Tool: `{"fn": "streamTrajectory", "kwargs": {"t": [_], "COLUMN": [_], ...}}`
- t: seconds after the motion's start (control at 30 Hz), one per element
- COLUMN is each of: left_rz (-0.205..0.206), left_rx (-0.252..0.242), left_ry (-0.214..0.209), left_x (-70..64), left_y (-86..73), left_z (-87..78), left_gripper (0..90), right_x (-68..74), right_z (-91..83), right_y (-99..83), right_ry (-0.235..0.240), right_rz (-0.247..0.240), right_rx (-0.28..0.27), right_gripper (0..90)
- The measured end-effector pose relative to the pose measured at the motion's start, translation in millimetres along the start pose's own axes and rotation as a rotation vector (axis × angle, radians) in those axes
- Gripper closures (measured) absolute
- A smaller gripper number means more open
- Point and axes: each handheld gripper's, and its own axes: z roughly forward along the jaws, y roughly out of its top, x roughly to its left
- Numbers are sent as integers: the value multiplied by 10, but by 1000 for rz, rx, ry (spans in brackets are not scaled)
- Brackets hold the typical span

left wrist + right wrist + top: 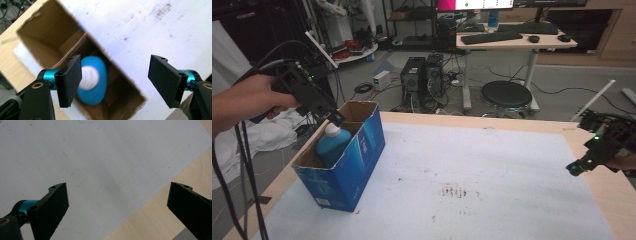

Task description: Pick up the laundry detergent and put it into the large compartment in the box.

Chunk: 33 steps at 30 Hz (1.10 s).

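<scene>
Blue bottle (333, 144) with a white cap standing upright inside an open-topped blue cardboard box (362, 165), at the left of the high view, toward the box's far end. Box resting on the white sheet (472, 185) covering the tabletop (607, 170), near the sheet's left edge.

Left gripper (334, 118) held by a hand (247, 102) in the upper left of the high view, tilted down, its tip just above the bottle's cap. In the left gripper view, jaws spread wide apart and gripping nothing; bottle (93, 80) seen from above, blurred, just beside the left-hand jaw in the lower middle of the frame, brown inner walls of the box (50, 45) around it.

Right gripper (575, 168) at the far right edge of the high view, low over the tabletop, well apart from the box. In the right gripper view, jaws likewise wide apart and holding nothing, over the sheet (87, 157) with bare wood of the tabletop (155, 220) at lower right.
</scene>
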Motion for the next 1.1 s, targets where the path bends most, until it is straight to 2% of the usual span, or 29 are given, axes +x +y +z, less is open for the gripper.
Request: {"fn": "streamTrajectory", "kwargs": {"t": [0.13,0.2,0.3,0.37,0.4,0.47,0.5,0.53,0.6,0.63,0.7,0.87,0.9,1.03,1.1], "left_rz": [8,67,81,102,102,138,148,159,189,189,216,236,248,253,253], "left_rx": [1,3,11,20,20,40,46,54,65,65,78,85,90,96,107], "left_ry": [-1,-49,-102,-112,-112,-141,-150,-151,-164,-164,-181,-192,-192,-170,-154], "left_x": [-75,-268,-404,-499,-499,-643,-692,-740,-819,-819,-921,-991,-1038,-1076,-1084], "left_y": [65,231,354,432,432,547,587,627,701,701,792,861,903,931,939], "left_z": [6,55,151,245,245,391,445,491,566,566,656,721,768,821,855], "left_gripper": [273,273,273,273,273,273,249,148,130,129,130,129,129,128,38], "right_x": [6,24,40,60,60,88,102,109,131,139,157,178,200,221,232], "right_z": [-14,-40,-51,-57,-57,-67,-70,-69,-76,-78,-86,-95,-99,-100,-100], "right_y": [-3,-9,-7,2,2,19,24,29,37,40,45,53,64,73,79], "right_ry": [-2,-2,-4,-5,-5,-3,-4,-2,-5,-4,-4,-5,-4,-7,-6], "right_rz": [-7,-2,-7,-4,-4,-11,-11,-20,-21,-23,-25,-28,-28,-31,-30], "right_rx": [0,-9,-9,-13,-13,-21,-21,-25,-23,-26,-30,-32,-35,-35,-36], "right_gripper": [28,28,28,27,27,27,28,28,28,28,28,28,27,27,28]}}
